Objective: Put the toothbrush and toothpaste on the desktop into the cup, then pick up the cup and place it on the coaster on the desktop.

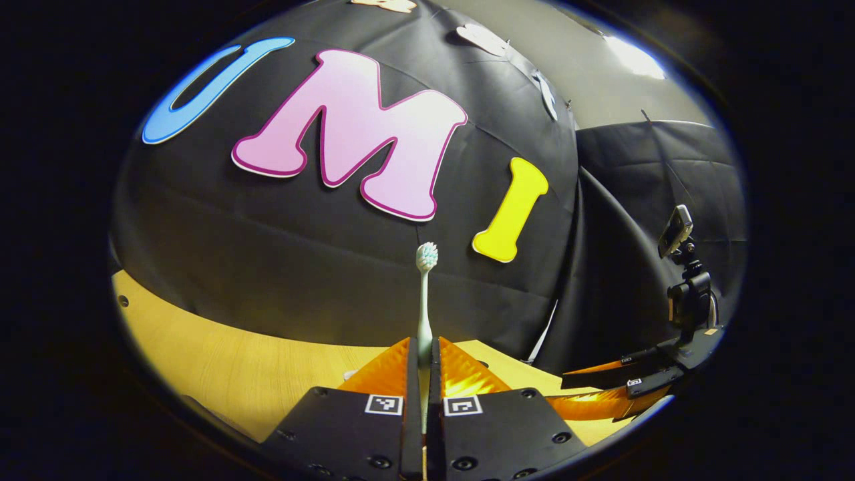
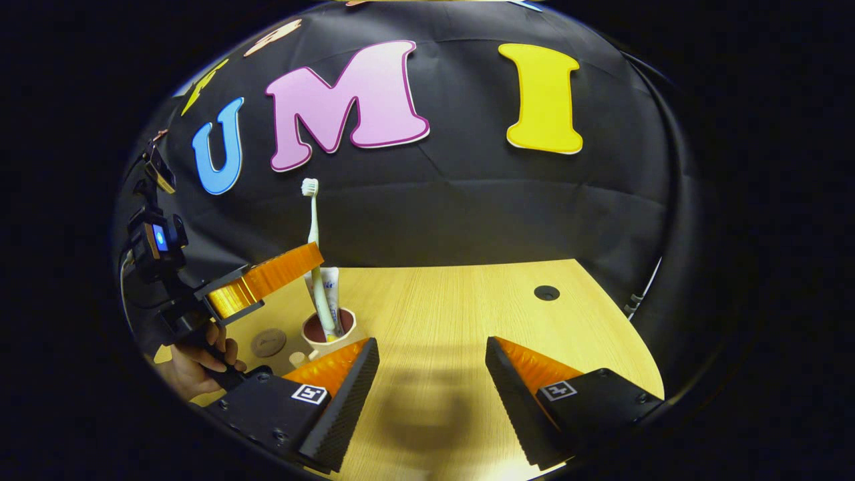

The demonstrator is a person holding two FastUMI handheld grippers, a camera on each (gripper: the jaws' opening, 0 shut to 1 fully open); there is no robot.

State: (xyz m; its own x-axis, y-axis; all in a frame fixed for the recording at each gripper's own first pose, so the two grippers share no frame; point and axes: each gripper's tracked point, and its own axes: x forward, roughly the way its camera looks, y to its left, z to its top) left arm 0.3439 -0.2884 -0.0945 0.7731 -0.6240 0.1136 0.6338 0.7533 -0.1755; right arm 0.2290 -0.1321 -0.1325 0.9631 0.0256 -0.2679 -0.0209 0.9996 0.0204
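Mint toothbrush [image 1: 425,294] pinched by left gripper [image 1: 423,364]; right gripper [image 2: 431,367] spread, its view apparently showing brush entering cup [image 2: 327,337].

We are looking at a recording booth, a staged set and no lived-in room. Black cloth [image 2: 467,200] hangs as the wall behind and to the side, creased and draped, closing in a light wood-grain worktop [image 2: 454,314] with a round cable hole [image 2: 546,292] in it. A lit ceiling panel [image 1: 634,59] shows above the cloth in the left gripper view. We see household props set out on the worktop: a cup [image 2: 332,339] with a toothbrush [image 2: 312,234] and toothpaste [image 2: 330,284] in it, and a round coaster [image 2: 268,343] beside it. Handheld rigs with printed square markers [image 1: 384,404] and a mounted camera [image 1: 688,294] mark it as a data-collection set.
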